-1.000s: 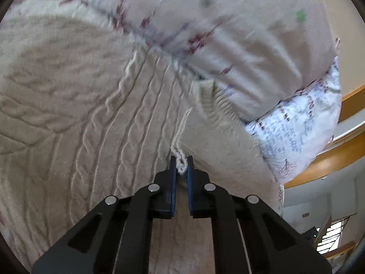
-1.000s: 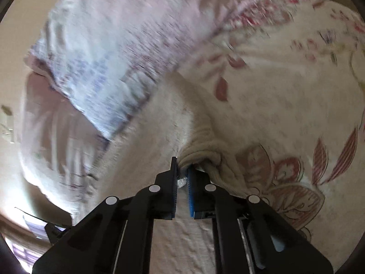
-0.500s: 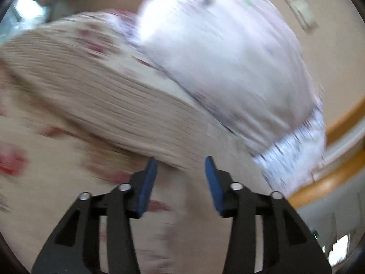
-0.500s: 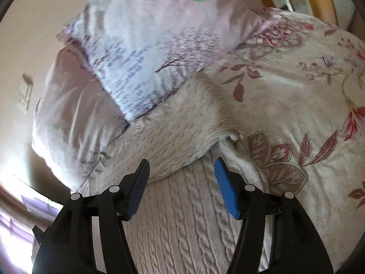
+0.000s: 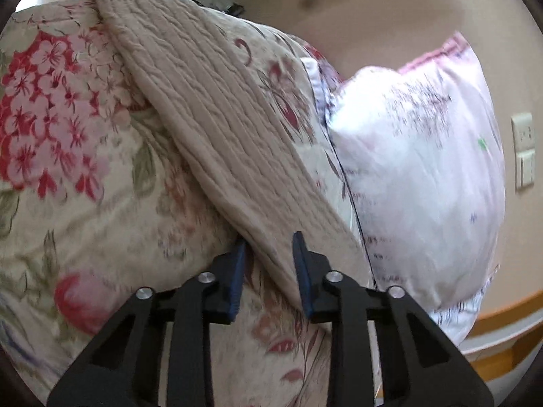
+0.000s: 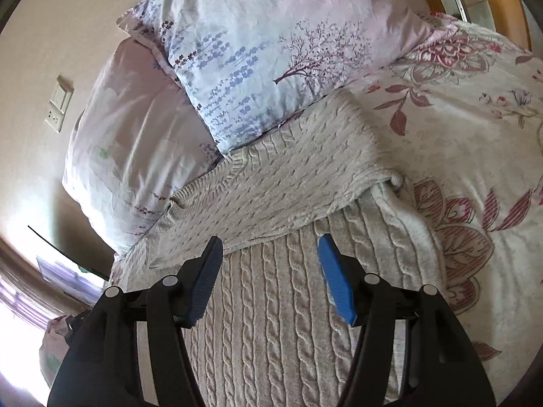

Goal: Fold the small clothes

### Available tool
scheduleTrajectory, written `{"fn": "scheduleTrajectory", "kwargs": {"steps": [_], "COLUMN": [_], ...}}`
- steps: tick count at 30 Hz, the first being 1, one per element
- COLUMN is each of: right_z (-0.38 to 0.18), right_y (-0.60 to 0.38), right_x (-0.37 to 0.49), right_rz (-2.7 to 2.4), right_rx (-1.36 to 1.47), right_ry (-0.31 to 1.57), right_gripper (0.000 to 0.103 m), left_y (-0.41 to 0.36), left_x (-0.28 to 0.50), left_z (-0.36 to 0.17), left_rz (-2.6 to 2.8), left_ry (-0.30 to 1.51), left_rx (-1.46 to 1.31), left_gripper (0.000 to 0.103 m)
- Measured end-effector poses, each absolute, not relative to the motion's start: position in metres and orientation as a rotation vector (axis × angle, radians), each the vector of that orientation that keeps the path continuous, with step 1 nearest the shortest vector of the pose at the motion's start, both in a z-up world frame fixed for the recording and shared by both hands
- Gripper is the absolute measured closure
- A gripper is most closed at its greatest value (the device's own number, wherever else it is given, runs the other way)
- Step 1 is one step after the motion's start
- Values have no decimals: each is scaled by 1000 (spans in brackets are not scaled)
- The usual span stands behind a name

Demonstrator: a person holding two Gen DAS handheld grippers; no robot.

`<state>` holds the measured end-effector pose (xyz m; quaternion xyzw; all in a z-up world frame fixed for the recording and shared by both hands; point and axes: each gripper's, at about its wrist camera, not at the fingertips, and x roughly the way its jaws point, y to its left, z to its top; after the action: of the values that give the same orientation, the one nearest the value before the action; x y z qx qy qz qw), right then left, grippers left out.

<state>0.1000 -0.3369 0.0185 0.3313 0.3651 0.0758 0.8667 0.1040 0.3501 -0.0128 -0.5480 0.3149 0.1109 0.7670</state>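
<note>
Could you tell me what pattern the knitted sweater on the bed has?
The sweater is cream with a cable-knit pattern, clearest in the right wrist view.

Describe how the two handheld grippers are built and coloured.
Both the left gripper and the right gripper look alike: matte black angular frames with triangular cut-outs, round silver screw heads at the joints, and jaws faced with blue pads. No cables, markings, hands or sleeves show.
</note>
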Motion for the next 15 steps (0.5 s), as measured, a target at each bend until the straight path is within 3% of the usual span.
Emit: {"fn": "scheduleTrajectory", "kwargs": {"steps": [5, 11, 15], "right_z": [17, 18, 20], "right_y": [-336, -333, -334], "right_x": [100, 99, 96], "right_rz": [167, 182, 175], "right_rx": [685, 669, 664], "right_ry": [766, 756, 741], "right_gripper": [40, 40, 40], "left_y": [353, 332, 276], "left_x": [107, 116, 139], "left_z": [-16, 19, 62], "left_rz": [259, 179, -56], "left_ry": [674, 583, 520], "left_rx": [-1201, -1159, -1101], "left_gripper": [95, 97, 97]}}
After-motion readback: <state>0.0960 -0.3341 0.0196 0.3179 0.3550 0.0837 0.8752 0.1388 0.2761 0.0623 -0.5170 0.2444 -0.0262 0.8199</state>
